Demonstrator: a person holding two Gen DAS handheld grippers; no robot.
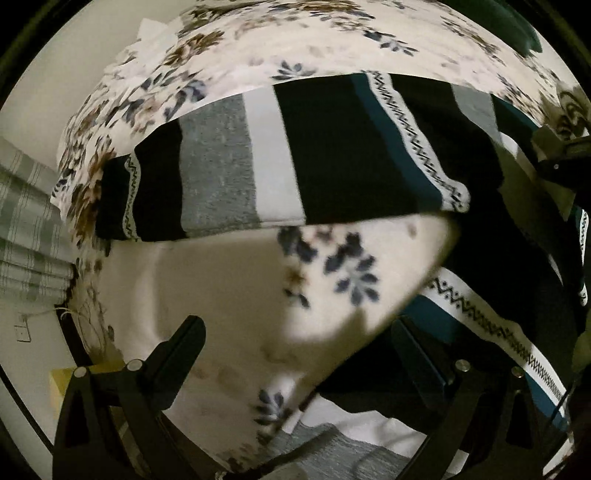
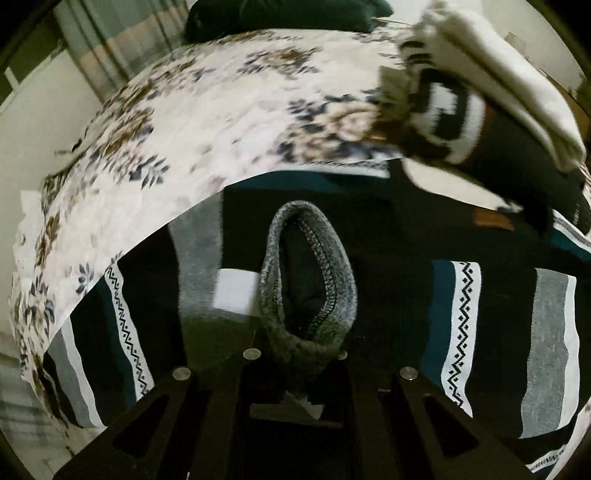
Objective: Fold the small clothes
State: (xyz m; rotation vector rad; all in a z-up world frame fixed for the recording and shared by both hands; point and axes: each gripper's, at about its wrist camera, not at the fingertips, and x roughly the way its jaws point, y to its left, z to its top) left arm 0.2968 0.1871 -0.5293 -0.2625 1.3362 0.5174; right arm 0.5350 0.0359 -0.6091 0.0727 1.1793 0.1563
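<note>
A striped sweater (image 1: 280, 158) in black, grey, white and teal lies on the floral bedspread (image 1: 236, 62). One sleeve or side stretches across the left wrist view, and more of the sweater runs down the right. My left gripper (image 1: 299, 332) is open just above the bedspread. Its right finger (image 1: 413, 350) is at the sweater's edge, and no cloth sits between the fingers. In the right wrist view the sweater (image 2: 458, 317) fills the lower half. My right gripper (image 2: 306, 358) is shut on its grey collar (image 2: 273, 295), which stands up as a loop.
Folded clothes (image 2: 491, 85), cream on top and black-and-white below, are stacked on the bed at the upper right. A dark pillow (image 2: 288, 14) lies at the far end. Striped curtains (image 1: 26, 221) hang past the bed's left edge. Bare bedspread (image 2: 207, 122) spreads beyond the sweater.
</note>
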